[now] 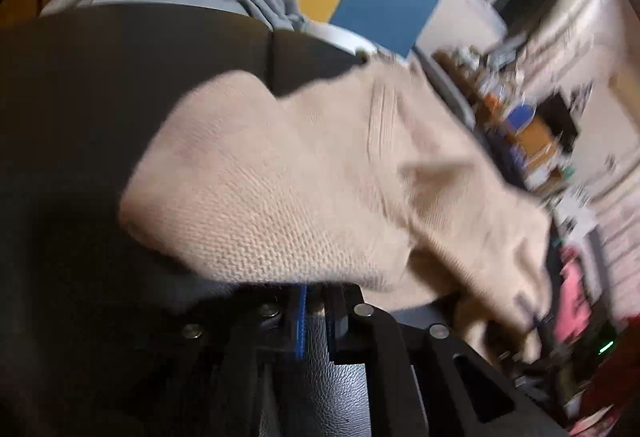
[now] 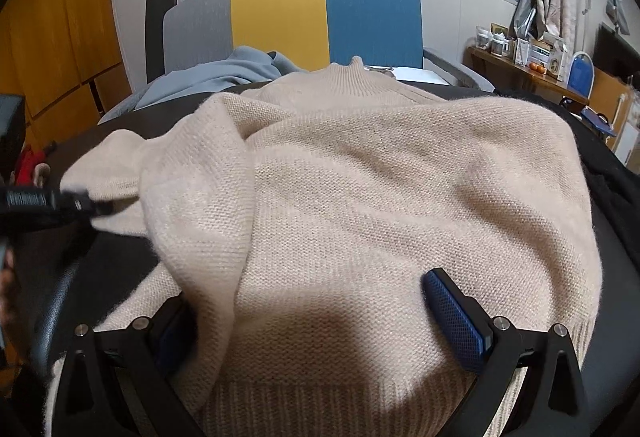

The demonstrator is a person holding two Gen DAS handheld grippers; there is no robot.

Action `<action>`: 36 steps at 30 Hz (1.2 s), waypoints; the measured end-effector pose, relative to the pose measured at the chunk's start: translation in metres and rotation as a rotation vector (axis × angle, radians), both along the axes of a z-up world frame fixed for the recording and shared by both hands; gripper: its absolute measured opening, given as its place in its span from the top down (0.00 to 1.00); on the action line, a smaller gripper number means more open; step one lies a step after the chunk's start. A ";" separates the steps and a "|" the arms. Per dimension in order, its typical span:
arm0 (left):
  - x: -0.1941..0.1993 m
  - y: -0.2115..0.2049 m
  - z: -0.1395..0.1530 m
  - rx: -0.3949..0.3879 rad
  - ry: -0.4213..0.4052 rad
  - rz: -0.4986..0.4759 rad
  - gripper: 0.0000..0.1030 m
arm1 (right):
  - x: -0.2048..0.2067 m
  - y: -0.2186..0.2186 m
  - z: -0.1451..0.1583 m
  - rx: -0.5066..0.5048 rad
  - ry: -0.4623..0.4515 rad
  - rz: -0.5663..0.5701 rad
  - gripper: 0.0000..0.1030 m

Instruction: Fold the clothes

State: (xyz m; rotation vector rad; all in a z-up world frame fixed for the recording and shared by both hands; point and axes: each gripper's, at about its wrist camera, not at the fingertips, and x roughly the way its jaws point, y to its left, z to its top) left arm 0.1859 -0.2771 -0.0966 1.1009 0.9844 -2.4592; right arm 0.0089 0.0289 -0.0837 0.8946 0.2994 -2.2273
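Observation:
A beige knitted sweater (image 2: pixel 360 197) lies spread on a dark surface (image 2: pixel 624 297), its collar pointing away from me. My right gripper (image 2: pixel 312 325) stands open above the hem, one blue pad (image 2: pixel 452 317) resting on the knit and the other half hidden under a fold. At the left, my left gripper (image 2: pixel 86 205) is shut on the end of the sweater's sleeve (image 2: pixel 112 177). In the left wrist view the sweater (image 1: pixel 280 177) drapes over the left gripper (image 1: pixel 314 301), whose jaws are together with knit caught between them.
A grey-blue garment (image 2: pixel 208 81) lies bunched behind the sweater. Behind it stands a chair back (image 2: pixel 280 17) in grey, yellow and blue. Dark cloth (image 2: pixel 616 189) sits at the right edge. A cluttered wooden shelf (image 2: pixel 532 69) runs along the right wall.

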 end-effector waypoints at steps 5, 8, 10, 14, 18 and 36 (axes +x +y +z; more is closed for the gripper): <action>0.044 -0.039 0.045 0.049 0.135 0.065 0.95 | 0.000 -0.009 0.010 0.039 -0.070 0.019 0.00; 0.089 -0.068 0.081 0.028 0.206 0.134 0.95 | 0.003 -0.011 0.023 -0.031 -0.123 0.065 0.00; 0.118 -0.088 0.101 -0.014 0.224 0.205 0.95 | 0.009 -0.014 0.030 -0.072 -0.147 0.102 0.00; 0.168 -0.124 0.126 -0.124 0.149 0.399 0.92 | 0.031 -0.032 0.037 -0.099 -0.180 0.222 0.00; 0.195 -0.140 0.137 -0.199 0.088 0.514 0.84 | 0.053 -0.052 0.039 -0.094 -0.242 0.350 0.00; -0.002 -0.072 0.001 -0.101 -0.093 0.076 0.81 | -0.031 -0.032 0.055 -0.070 -0.246 0.092 0.00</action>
